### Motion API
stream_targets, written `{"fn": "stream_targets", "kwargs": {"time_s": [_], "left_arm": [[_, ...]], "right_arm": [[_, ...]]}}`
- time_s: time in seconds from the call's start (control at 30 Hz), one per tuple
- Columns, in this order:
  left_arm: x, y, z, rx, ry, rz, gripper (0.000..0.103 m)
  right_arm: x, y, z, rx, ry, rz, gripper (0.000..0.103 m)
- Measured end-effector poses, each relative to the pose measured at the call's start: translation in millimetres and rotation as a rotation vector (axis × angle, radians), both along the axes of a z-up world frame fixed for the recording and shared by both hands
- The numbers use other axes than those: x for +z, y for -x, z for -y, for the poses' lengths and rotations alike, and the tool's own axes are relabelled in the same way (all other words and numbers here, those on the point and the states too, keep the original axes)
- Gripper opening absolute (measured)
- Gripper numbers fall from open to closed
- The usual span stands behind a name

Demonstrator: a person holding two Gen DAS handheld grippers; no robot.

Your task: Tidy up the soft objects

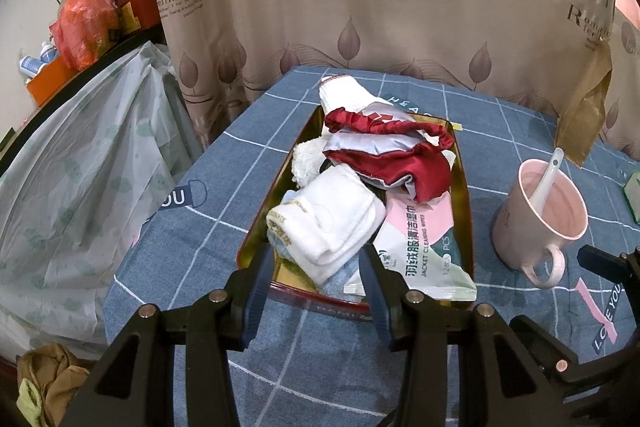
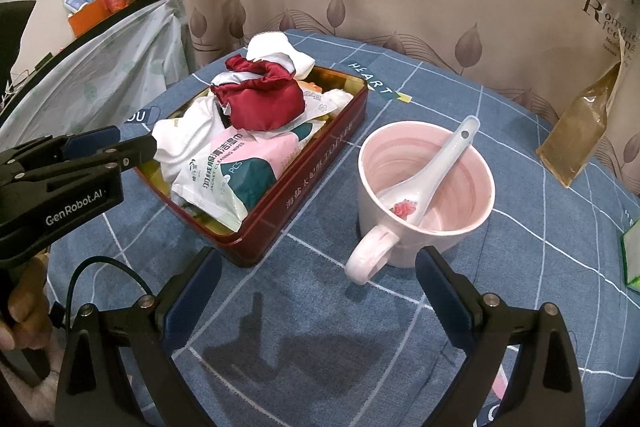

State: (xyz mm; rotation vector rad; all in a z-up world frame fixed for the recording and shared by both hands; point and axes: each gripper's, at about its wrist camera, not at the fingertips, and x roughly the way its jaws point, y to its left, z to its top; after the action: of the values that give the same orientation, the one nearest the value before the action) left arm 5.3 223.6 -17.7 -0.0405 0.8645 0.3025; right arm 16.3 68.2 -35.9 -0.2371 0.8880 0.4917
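Red tin [image 2: 320, 163]: long and shallow, gold inside, sitting on the blue checked cloth [image 2: 320, 327] with the soft things heaped in it above the rim.

White sock [image 1: 332, 223]: rolled, lying at the near end of the tin, right in front of the left gripper [image 1: 316, 267]. It looks light and squashy, so it should fold under a pinch; I would take it across the fat middle of the roll, not by the loose cuff (which would probably unroll).

Red and grey cloth [image 1: 384, 155]: satin-looking, bunched on top of the pile. Likely slippery and floppy; a gathered fold would give a better hold than a flat edge.

Wipes packet [image 1: 424, 251]: glossy film, hanging over the tin's near rim. Slick and a bit stiff at the sealed ends, soft in the belly; probably best taken by the sealed edge.

Fluffy white piece [image 1: 306, 163]: tucked against the tin's left wall, mostly buried, hard to say what it is.

Left gripper: fingers apart, one either side of the sock's near end, holding nothing that I can see (whether the pads touch the fabric is unclear).

Right gripper [image 2: 316, 279]: spread wide and empty, hovering low over bare cloth, with the pink mug's handle just beyond the gap.

Pink mug [image 2: 424, 187]: with a china spoon [image 2: 432, 175] standing in it, beside the tin on its right. Hard and breakable, and near enough to get knocked.
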Motion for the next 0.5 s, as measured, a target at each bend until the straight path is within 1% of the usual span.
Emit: {"fn": "stream_targets", "kwargs": {"time_s": [0.5], "left_arm": [[-0.3, -0.4, -1.3, 0.011, -0.004, 0.000, 0.045]], "right_arm": [[-0.4, 0.2, 0.3, 0.000, 0.000, -0.002, 0.096]]}}
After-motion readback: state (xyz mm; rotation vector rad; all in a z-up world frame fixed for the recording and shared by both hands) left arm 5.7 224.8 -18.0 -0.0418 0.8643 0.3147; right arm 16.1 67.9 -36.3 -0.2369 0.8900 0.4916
